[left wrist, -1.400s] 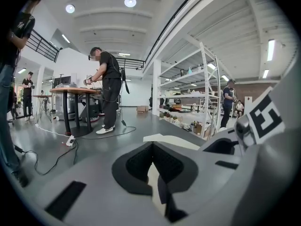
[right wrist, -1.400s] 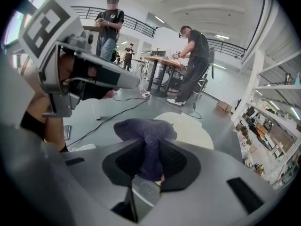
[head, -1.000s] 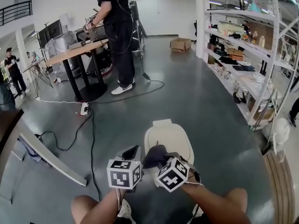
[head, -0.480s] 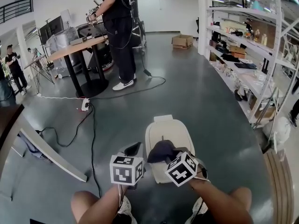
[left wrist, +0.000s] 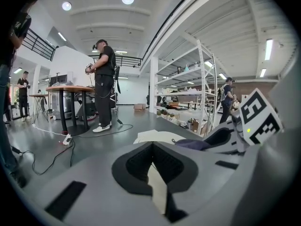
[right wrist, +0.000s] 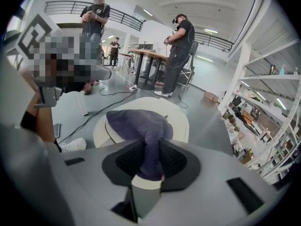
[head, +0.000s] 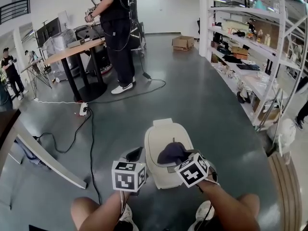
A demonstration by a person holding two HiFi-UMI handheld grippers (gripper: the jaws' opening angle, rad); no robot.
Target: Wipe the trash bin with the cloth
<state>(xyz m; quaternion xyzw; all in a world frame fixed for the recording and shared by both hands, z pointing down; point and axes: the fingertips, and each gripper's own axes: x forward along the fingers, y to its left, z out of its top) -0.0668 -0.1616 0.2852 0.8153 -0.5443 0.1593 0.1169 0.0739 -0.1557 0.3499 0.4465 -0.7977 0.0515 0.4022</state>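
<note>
Right gripper (right wrist: 148, 160): clamped on a fold of the cloth, pinched tight between both dark pads; reached in from the near right of the bin in the head view (head: 180, 159).
Cloth (right wrist: 137, 122): dark purple, bunched into a soft heap; lay on top of the bin's lid, touching it, with one end drawn back into the right gripper.
Left gripper (left wrist: 151, 160): jaws together, pads met in the middle with nothing between; hovered just left of the bin (head: 134, 155), beside the right gripper and clear of the cloth.
Marker cubes: left marker cube (head: 128, 175) and right marker cube (head: 193, 170), black-and-white squares, turned up toward the head camera.
Trash bin (head: 161, 137): cream, rounded, lid down; stood on the floor straight ahead of the person's feet, under both grippers.
Forearms: left forearm (head: 98, 215) and right forearm (head: 226, 210), bare, came in from the bottom edge of the head view.
Floor (head: 207, 105): grey and glossy, spread out on all sides of the bin.
Cables (head: 91, 129): black, trailed over the floor left of the bin, apart from it, toward the table.
Table (head: 72, 52): wooden top on a black round base, far left, well apart from the bin.
Person (head: 115, 28): in dark clothes and white shoes, stood at the table with hands raised over it.
Shelving (head: 250, 57): white racks along the right side, loaded with items too small to tell.
Cardboard box (head: 183, 43): sat on the floor at the far end, near the shelving.
</note>
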